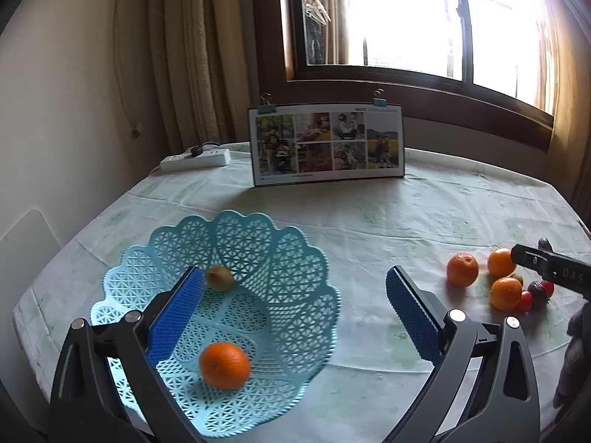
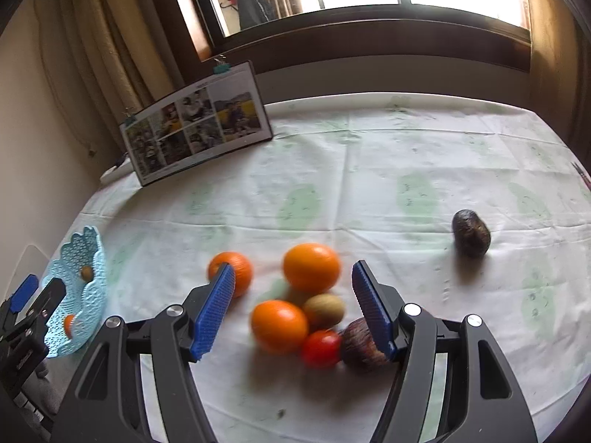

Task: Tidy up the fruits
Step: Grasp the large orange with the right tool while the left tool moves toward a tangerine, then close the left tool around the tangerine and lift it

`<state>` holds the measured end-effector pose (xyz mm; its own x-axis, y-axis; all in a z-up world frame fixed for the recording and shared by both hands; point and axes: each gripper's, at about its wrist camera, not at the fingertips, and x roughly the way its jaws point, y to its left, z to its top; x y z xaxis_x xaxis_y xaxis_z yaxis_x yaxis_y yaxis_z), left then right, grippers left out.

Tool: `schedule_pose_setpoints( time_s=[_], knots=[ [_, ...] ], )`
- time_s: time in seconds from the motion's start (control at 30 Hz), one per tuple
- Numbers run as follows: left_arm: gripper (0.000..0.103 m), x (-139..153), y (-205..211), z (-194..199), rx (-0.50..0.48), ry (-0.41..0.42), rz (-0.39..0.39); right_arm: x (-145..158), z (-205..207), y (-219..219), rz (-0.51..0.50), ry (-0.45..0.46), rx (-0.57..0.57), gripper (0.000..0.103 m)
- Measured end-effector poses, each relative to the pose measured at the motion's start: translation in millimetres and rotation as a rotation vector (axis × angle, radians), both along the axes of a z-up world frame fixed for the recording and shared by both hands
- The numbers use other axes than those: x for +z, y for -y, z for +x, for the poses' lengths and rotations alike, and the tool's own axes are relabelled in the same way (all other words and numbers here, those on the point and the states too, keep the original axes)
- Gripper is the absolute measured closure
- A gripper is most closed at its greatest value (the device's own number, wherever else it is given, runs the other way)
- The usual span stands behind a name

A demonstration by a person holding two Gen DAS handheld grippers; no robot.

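Hovering over a table draped in a pale green-patterned cloth [image 1: 369, 229], the left gripper [image 1: 295, 288] has its two blue-padded jaws spread wide apart and holds nothing. In the left wrist view, a light blue lattice basket [image 1: 280, 258] fills the lower left of the frame. The left jaw sits over the basket's inside, while the right jaw hangs over bare cloth to the basket's right. An orange [image 1: 224, 365] lies in the basket near the bottom of the frame, below the jaw tips and closer to the left jaw. A kiwi [image 1: 218, 277] rests deeper in the basket, just beside the left jaw's tip.

In the right wrist view, the right gripper [image 2: 293, 277] also has its jaws wide apart, empty, above a cluster of fruit in the lower centre of the frame. Between the jaws lie two oranges, one higher [image 2: 311, 267] and one lower [image 2: 279, 326], a second kiwi [image 2: 324, 310] and a red tomato [image 2: 320, 348]. A third orange [image 2: 236, 271] sits partly behind the left jaw's tip. A dark brown fruit [image 2: 358, 347] lies partly under the right jaw. Another dark fruit [image 2: 471, 233] rests alone, well apart, at the right of the frame.

A photo board [image 1: 327, 144] stands at the table's far edge below the window [image 1: 406, 18].
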<state>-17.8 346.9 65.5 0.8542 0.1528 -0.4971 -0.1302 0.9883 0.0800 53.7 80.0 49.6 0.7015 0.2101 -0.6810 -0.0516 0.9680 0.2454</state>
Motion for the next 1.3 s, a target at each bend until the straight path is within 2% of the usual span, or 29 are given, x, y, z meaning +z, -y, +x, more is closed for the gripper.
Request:
schedule_pose_setpoints(
  time_s=[0.17, 0.37, 0.57, 0.6, 0.93, 1.3],
  knots=[
    [0.003, -1.0, 15.1, 1.6, -0.027, -0.008, 0.017, -8.5, 19.5, 10.0, -0.01, -0.037, 0.023, 0.037],
    [0.003, -2.2, 29.1, 1.8, -0.051, -0.015, 0.049, -23.8, 39.2, -1.6, -0.052, -0.087, 0.063, 0.038],
    [0.003, -3.3, 36.4, 9.4, -0.065, -0.036, 0.052, -36.8, 48.9, -6.7, -0.067, -0.124, 0.097, 0.057],
    [0.003, -3.4, 39.2, 10.8, -0.069, -0.036, 0.058, -37.9, 48.6, -4.7, -0.059, -0.122, 0.095, 0.059],
    [0.003, -7.6, 78.9, 30.9, -0.153, -0.071, 0.091, -21.7, 42.5, 17.9, 0.018, -0.072, 0.057, 0.06],
    [0.003, -23.6, 118.1, 73.8, -0.267, -0.157, 0.044, -8.1, 41.0, 42.7, 0.029, -0.019, -0.025, 0.06]
  ],
)
